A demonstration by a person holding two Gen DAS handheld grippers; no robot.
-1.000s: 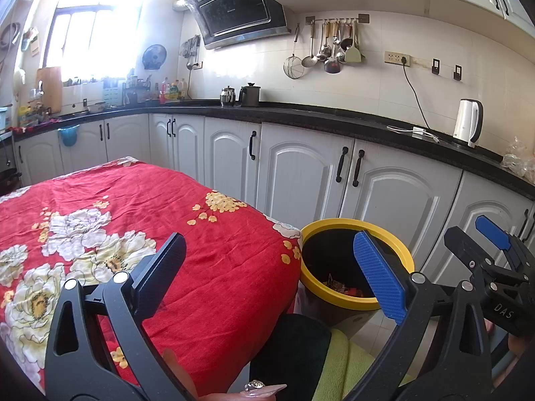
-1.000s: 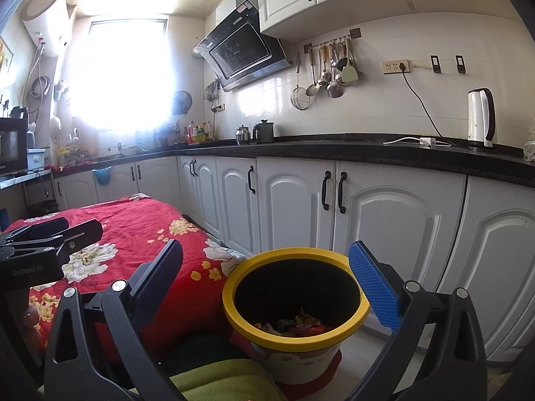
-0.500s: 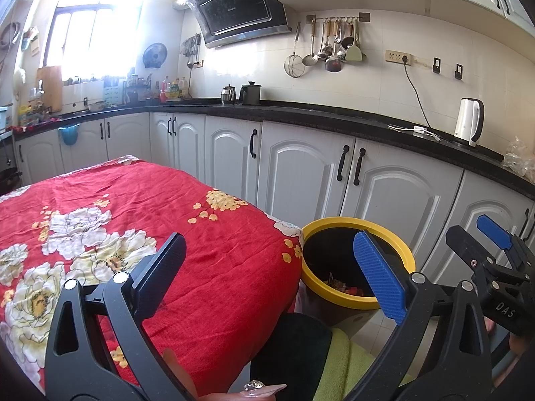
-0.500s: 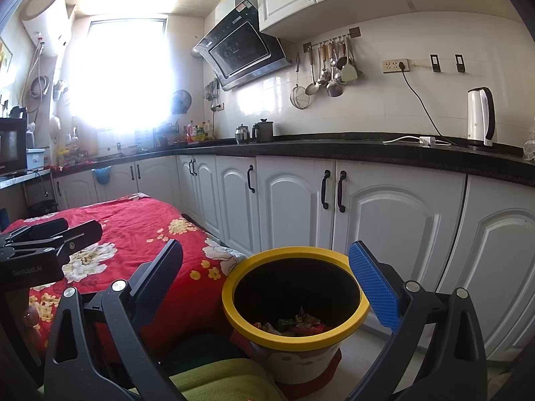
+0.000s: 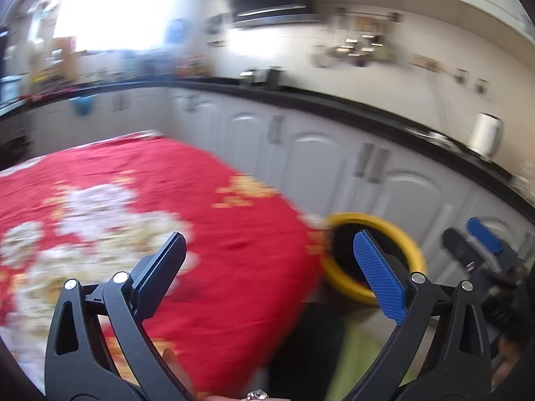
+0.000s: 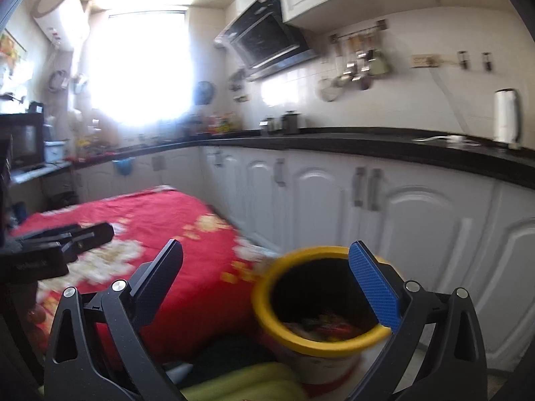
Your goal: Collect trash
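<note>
Left wrist view is now blurring and swinging left, away from the yellow bin [image 5: 406, 250] beside the red surface [image 5: 207, 220]; left gripper [image 5: 267, 274] and right gripper [image 6: 264, 274] are both staying wide open, holding nothing, probably seeking more trash

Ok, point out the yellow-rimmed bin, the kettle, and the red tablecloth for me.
yellow-rimmed bin [image 6: 267, 304]: right wrist view, left of its yellow rim.
kettle [image 6: 506, 115]: right wrist view, middle of its white body.
red tablecloth [image 5: 140, 167]: left wrist view, plain red patch.
</note>
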